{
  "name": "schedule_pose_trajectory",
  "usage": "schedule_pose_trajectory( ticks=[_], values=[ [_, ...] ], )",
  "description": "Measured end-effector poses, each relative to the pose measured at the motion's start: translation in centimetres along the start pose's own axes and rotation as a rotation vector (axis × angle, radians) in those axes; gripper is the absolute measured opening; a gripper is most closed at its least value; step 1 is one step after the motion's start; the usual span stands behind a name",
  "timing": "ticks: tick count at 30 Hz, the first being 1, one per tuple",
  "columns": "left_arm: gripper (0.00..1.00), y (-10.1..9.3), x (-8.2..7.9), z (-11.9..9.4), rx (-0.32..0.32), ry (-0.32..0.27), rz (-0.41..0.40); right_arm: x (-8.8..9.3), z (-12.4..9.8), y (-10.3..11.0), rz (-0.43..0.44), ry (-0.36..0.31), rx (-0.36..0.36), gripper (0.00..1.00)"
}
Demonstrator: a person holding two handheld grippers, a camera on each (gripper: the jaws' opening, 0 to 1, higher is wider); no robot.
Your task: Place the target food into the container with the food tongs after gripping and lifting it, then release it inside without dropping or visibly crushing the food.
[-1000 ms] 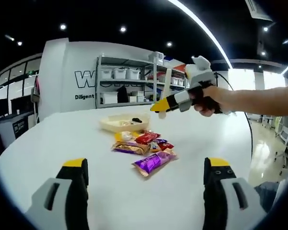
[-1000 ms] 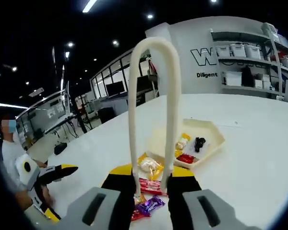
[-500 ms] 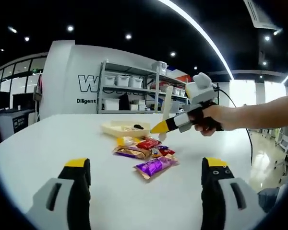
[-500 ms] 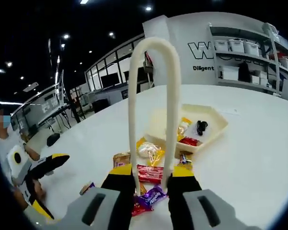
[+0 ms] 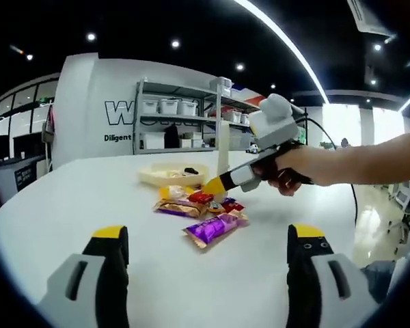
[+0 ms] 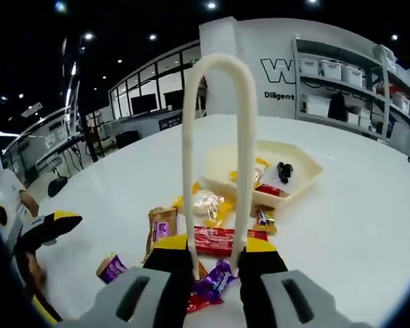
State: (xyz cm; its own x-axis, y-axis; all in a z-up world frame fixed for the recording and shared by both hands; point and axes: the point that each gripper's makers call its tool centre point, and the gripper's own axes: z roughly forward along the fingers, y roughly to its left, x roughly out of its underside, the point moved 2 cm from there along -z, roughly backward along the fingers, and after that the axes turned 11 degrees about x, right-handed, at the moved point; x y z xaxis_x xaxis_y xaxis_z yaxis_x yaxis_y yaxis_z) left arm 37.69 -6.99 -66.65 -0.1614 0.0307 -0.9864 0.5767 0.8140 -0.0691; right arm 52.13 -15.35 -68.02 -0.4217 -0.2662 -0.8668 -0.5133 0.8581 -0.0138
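My right gripper is shut on the two arms of cream food tongs, whose looped end stands up in front of the camera. Under it lie several snack packets: a red one, a purple one, a brown one. Behind them sits the cream container, with a black piece and some packets inside. In the left gripper view a hand holds the right gripper with the tongs just over the packet pile, near the container. My left gripper is open, low over the table.
Everything rests on a wide white table. A person's forearm reaches in from the right. The left gripper and a person show at the table's left edge. Shelves with bins stand far behind.
The right gripper with the tongs has come down and closer to the packet pile. The left gripper stays open and has barely moved.
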Motion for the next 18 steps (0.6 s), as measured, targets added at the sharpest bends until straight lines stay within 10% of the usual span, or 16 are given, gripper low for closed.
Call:
schedule_pose_trajectory(
  ticks=[18],
  values=[
    [0.96, 0.0, -2.2, -1.7, -0.052, -0.026, 0.013, 0.9, -1.9, -1.6, 0.061, 0.009, -0.019, 0.21]
  ],
)
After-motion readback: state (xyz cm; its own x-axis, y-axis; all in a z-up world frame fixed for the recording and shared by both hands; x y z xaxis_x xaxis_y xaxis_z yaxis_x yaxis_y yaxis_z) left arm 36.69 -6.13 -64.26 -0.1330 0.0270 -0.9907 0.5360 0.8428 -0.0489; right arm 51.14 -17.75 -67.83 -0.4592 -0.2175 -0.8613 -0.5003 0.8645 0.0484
